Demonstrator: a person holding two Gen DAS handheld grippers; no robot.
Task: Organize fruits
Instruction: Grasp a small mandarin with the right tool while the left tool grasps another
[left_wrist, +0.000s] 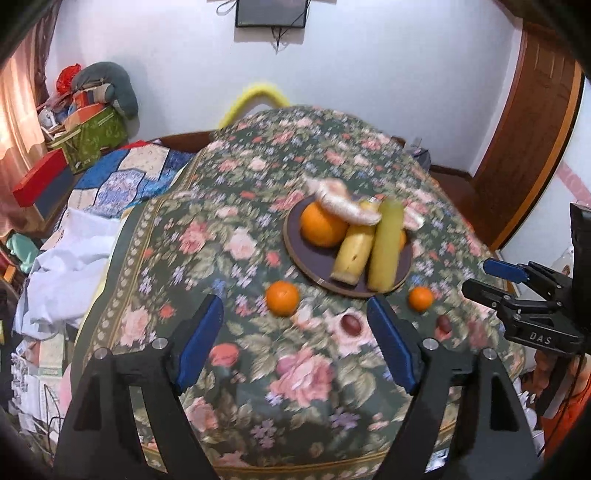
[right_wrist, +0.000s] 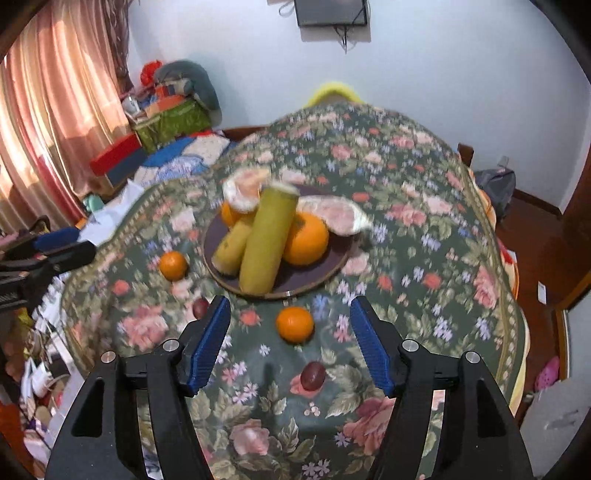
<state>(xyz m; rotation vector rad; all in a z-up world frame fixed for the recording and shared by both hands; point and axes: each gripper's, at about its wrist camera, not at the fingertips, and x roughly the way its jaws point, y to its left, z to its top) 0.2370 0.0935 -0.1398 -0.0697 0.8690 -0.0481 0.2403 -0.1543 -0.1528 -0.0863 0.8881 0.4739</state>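
Overhead, two empty grippers hover above fruit on a floral tabletop (right_wrist: 424, 177).

Both the left gripper (left_wrist: 295, 343) and right gripper (right_wrist: 290, 341) hold their fingers wide. A small orange (right_wrist: 294, 324) sits at twelve o'clock between the right gripper's fingers, near the plate (right_wrist: 332, 264); it looks firm, light, likely to roll, best gripped across its middle.

The left claw (left_wrist: 295, 321) hangs wide open above the floral-clothed desk (left_wrist: 229, 206). On a dark plate (left_wrist: 317, 258) lie a large orange (left_wrist: 321, 225) and a banana (left_wrist: 352, 254). Two small oranges (left_wrist: 282, 298) and two dark plums (left_wrist: 350, 324) sit on the cloth nearby.
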